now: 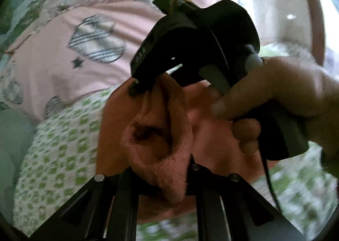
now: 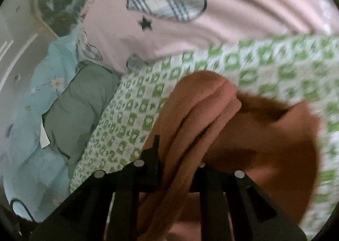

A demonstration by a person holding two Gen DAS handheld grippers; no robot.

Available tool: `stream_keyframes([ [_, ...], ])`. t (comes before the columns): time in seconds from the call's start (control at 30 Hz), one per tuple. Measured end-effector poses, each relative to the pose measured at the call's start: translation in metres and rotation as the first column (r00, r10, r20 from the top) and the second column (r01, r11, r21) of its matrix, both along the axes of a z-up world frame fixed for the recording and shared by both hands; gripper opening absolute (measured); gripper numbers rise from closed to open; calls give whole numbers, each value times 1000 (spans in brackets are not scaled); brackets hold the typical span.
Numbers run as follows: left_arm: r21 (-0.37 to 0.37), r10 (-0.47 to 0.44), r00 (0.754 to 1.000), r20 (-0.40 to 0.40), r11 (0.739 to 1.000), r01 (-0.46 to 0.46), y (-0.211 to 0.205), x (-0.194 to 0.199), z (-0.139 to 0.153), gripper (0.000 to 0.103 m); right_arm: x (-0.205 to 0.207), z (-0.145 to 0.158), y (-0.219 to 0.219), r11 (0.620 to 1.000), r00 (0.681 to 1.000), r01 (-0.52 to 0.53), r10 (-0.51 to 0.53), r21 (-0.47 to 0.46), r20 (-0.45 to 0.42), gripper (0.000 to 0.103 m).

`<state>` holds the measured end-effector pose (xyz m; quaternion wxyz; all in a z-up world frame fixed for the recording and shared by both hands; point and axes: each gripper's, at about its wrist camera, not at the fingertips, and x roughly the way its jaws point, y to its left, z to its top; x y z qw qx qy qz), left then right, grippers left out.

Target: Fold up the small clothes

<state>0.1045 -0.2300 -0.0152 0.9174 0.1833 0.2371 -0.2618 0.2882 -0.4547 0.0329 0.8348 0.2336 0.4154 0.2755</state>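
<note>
Left gripper [image 1: 161, 177] and right gripper [image 2: 180, 168] — 2 pairs of fingers clenched on orange garment [image 2: 264, 139], bunched between them — above green-patterned sheet [image 2: 135, 118].

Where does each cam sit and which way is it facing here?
Left wrist: on the left gripper, looking along its fingers at the orange garment it pinches; the right gripper and the right hand holding it show ahead.
Right wrist: on the right gripper, looking along its fingers at the orange garment clamped between them; only its own fingers show, no hand.
Shared: the garment, green-patterned sheet, pink blanket.
</note>
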Motion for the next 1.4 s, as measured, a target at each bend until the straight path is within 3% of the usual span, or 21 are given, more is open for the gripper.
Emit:
stream_keyframes([
  [0.1,-58,-67,993,-92,996,61,-24,1,1,11,-12,-5,-31,998,999,40,-40,-52,-1,16],
  [0.27,-89,-115,957,-267,992,94,-58,20,-30,10,-14,-58,-74,990,986,107,-117,-93,-118,16],
  [0.47,-85,-144,956,-255,988,126,-70,15,-32,12,-25,-65,-91,986,983,151,-157,-68,-95,15],
  [0.63,-77,-160,928,-337,987,143,-70,21,-47,18,-31,-82,-94,980,974,177,-188,-97,-128,24],
  [0.7,-100,-176,919,-353,984,150,-61,18,-42,38,-37,-78,-96,975,971,200,-210,-93,-116,31],
  [0.77,-128,-175,916,-360,982,138,-40,13,-36,55,-49,-71,-100,969,967,228,-236,-92,-99,51],
  [0.87,-176,-183,910,-371,977,124,-10,8,-27,62,-65,-61,-107,964,962,255,-261,-77,-82,78],
  [0.93,-193,-153,911,-382,978,83,17,11,-23,71,-77,-58,-110,961,958,268,-273,-68,-92,81],
  [1.03,-195,-64,917,-393,981,-16,52,25,-19,76,-87,-62,-109,968,960,251,-251,-19,-125,82],
  [1.07,-203,-39,911,-412,978,-50,64,33,-19,80,-89,-63,-108,969,960,246,-245,-12,-136,83],
  [1.17,-225,16,884,-468,965,-137,90,68,-28,81,-90,-69,-101,974,963,223,-225,-28,-151,83],
  [1.27,-251,28,826,-563,947,-202,107,101,-44,81,-85,-79,-99,976,960,216,-216,-20,-176,83],
  [1.4,-268,-13,745,-666,937,-223,104,131,-71,81,-75,-92,-100,978,958,207,-201,12,-204,83],
])
